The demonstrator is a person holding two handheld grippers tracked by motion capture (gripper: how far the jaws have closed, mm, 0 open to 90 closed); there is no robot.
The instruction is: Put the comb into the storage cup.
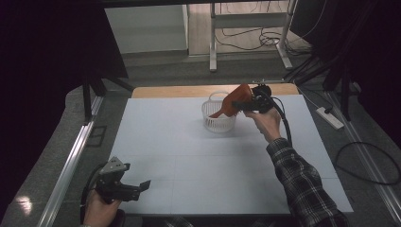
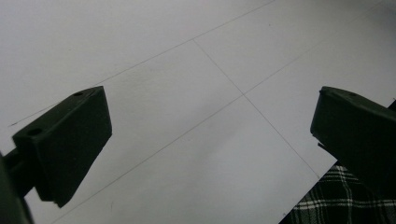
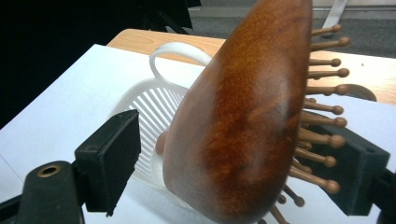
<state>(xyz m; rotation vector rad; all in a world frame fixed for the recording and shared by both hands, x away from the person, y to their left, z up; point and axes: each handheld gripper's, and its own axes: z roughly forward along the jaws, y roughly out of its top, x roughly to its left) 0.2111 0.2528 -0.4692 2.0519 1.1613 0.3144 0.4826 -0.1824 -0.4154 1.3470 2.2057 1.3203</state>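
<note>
You have one wooden hairbrush [image 3: 243, 121] and one white basket [image 1: 218, 119] with a single loop handle — one of each. Two grippers, a left gripper [image 1: 142, 185] and a right gripper [image 3: 233, 158] — each with two black jaws. One table [image 1: 189, 161].

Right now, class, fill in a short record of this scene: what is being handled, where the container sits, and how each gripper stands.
Thing handled: wooden hairbrush, pins facing one jaw
Container: white slotted basket, upright on the white table
Brush position: handle end dips into the basket, head sticks out above
Right gripper: brush head between its jaws; pad contact unclear
Left gripper: open, nothing between its jaws, low at the near left edge
</note>
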